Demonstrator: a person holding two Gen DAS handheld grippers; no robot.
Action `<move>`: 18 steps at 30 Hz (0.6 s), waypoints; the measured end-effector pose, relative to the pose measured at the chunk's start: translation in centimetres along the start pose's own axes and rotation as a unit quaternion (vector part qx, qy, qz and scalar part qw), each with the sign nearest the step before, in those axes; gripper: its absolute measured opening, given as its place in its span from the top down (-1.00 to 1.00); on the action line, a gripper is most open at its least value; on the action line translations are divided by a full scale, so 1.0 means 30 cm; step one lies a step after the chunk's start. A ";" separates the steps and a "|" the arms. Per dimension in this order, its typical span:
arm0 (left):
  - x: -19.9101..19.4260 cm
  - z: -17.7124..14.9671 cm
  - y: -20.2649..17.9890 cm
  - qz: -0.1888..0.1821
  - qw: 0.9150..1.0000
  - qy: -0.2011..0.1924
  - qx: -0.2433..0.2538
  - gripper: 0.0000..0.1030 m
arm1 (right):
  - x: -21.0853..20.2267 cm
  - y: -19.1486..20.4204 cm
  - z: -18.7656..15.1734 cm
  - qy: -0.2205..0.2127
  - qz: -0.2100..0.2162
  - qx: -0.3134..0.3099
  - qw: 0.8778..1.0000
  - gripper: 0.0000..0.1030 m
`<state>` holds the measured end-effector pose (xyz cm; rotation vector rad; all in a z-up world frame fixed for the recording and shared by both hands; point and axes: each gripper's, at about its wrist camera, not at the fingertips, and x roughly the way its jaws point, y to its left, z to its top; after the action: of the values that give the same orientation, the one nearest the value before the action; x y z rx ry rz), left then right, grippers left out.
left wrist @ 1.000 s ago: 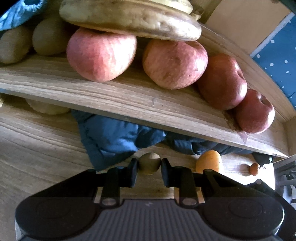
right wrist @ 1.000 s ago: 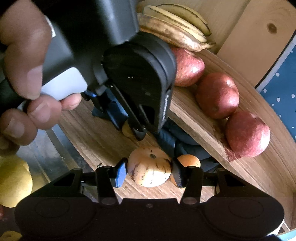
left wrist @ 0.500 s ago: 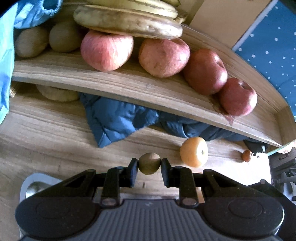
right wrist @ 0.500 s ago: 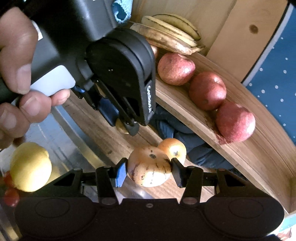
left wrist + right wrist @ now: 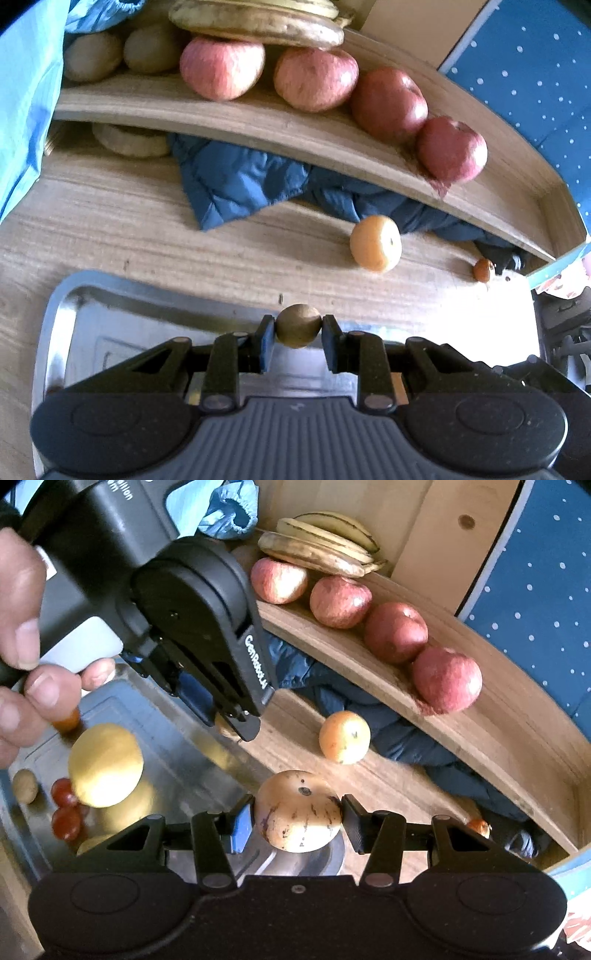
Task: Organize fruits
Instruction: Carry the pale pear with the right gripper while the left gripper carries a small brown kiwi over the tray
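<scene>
- The left gripper [image 5: 298, 328] grips a small brown fruit [image 5: 298, 325] over the steel tray [image 5: 61, 317] — lower before releasing.
- The right gripper [image 5: 298, 821] clamps a speckled yellow fruit [image 5: 298, 812] — set it clear of the lemon [image 5: 105, 764].

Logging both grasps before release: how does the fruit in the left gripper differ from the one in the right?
The small brown fruit in the left gripper is round, plain and olive-brown; the speckled yellow fruit in the right gripper is far bigger, pale yellow with dark streaks, spreading its fingers wider. Both are pinched at their sides, near the metal tray.
</scene>
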<state>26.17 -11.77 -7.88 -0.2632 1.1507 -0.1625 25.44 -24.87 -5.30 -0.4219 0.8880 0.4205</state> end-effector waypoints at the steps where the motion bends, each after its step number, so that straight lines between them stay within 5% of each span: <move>1: -0.003 -0.008 -0.001 0.001 1.000 0.001 0.001 0.43 | -0.007 0.002 -0.007 0.000 0.001 0.001 1.000 -0.01; 18: -0.040 -0.094 -0.028 0.011 1.000 0.019 0.012 0.43 | -0.082 0.043 -0.110 0.016 0.029 0.010 0.999 -0.02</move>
<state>23.11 -12.61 -7.67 -0.2268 1.1885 -0.1621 21.24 -25.91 -5.38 -0.3874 0.9371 0.4588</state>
